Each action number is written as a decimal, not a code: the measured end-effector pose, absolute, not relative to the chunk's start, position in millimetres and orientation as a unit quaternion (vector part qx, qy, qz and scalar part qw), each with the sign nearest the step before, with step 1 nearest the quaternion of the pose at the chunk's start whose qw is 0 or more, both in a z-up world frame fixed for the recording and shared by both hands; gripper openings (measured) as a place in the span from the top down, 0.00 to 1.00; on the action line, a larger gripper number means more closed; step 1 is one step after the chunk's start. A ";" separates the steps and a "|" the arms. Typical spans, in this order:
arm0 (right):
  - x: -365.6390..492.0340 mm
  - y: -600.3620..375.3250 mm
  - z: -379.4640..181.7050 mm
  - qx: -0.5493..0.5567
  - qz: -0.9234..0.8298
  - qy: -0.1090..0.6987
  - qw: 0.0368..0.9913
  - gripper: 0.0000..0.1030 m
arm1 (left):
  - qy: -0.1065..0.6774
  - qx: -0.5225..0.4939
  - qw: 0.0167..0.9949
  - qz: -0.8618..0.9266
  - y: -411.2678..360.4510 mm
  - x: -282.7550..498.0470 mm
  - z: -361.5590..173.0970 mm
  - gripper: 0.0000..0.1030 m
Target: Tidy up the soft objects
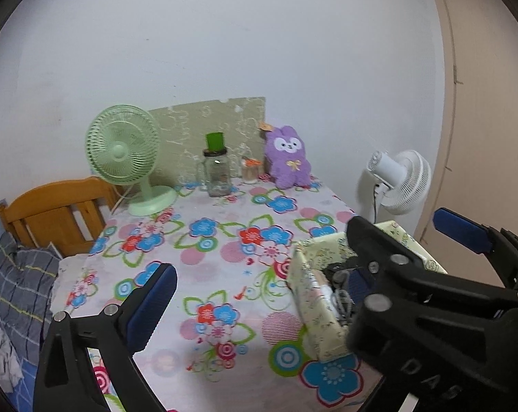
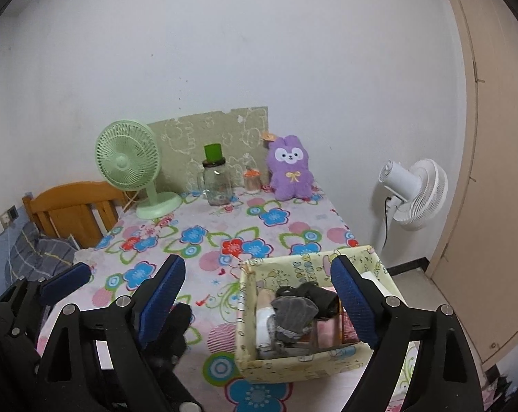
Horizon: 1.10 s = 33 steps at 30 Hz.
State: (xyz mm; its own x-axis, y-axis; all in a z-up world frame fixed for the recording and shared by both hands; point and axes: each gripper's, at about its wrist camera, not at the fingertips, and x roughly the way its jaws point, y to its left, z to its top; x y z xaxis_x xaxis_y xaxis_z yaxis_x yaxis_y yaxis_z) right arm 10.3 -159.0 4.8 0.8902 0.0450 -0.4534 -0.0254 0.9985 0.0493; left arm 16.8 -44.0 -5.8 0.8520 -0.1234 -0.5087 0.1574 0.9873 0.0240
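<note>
Both hand-held grippers hang above the near edge of the table with jaws spread wide and nothing between the blue pads: the left gripper [image 1: 259, 295] and, beside it, the right gripper [image 2: 262, 295]. Below them the flowered tablecloth [image 2: 204, 237] covers the table. At the near right corner sits a pale yellow fabric storage box [image 2: 303, 364] holding grey and black socks [image 2: 300, 309]. Against the far wall stand a green desk fan [image 2: 128, 161], a purple plush bunny [image 2: 290, 168] and a glass jar [image 2: 218, 182].

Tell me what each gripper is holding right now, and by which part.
Nothing is held. The left gripper and right gripper both stand open and empty; the soft items lie in the fabric box.
</note>
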 end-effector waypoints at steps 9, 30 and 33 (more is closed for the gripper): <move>-5.9 -144.3 17.4 0.023 0.023 0.214 0.976 0.10 | 0.241 0.021 0.970 -0.042 -13.1 3.2 6.2 0.00; -36.7 -127.3 26.7 0.025 0.027 0.183 0.982 0.05 | 0.215 -0.004 0.977 0.010 40.0 -24.9 15.1 0.00; -38.1 -127.8 27.1 0.025 0.024 0.182 0.983 0.04 | 0.214 -0.005 0.977 0.009 40.8 -26.8 15.1 0.00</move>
